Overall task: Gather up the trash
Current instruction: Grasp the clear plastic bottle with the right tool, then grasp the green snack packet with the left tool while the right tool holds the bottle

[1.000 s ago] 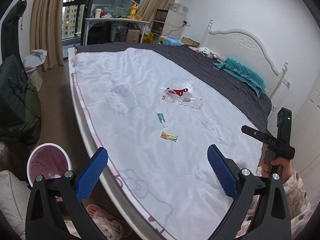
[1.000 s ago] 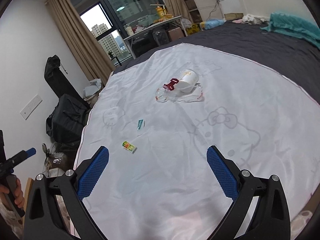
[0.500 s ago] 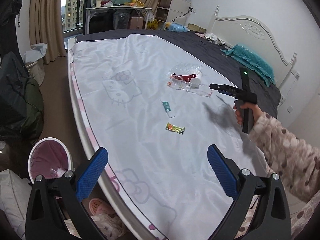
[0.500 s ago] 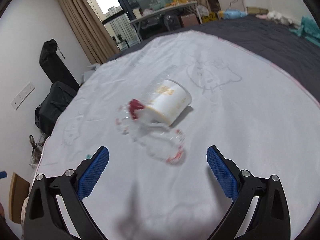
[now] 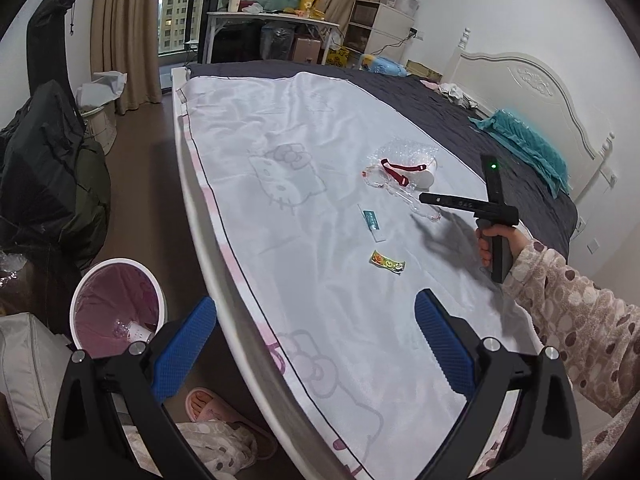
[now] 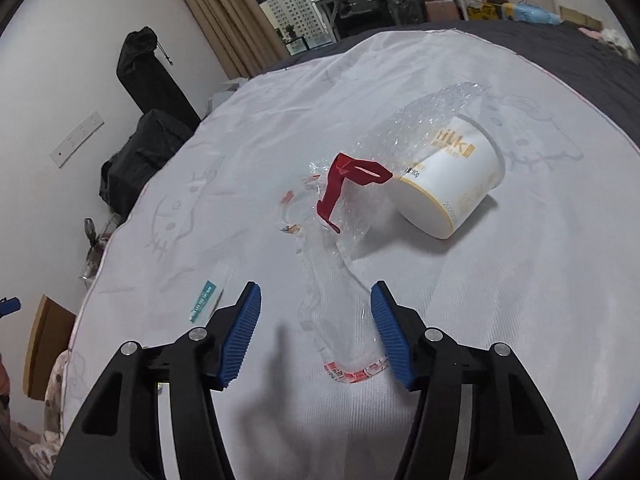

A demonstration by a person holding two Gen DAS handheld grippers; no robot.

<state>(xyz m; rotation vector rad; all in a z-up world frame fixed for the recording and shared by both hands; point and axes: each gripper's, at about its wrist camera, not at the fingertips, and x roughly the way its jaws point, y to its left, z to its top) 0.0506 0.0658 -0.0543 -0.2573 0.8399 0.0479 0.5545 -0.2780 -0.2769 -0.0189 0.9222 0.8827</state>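
Two grippers (image 5: pixel 316 344) (image 6: pixel 316 332) both spread apart, right straddling clear plastic wrapper (image 6: pixel 340 320), white cup (image 6: pixel 452 188) reading "ilk"

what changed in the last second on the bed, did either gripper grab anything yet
The right gripper moved forward across the sheet to the clear plastic wrapper, and its fingers narrowed around it without closing. Nothing is grabbed yet. The left gripper stayed open by the bin; the cup, strip and candy wrapper haven't moved.
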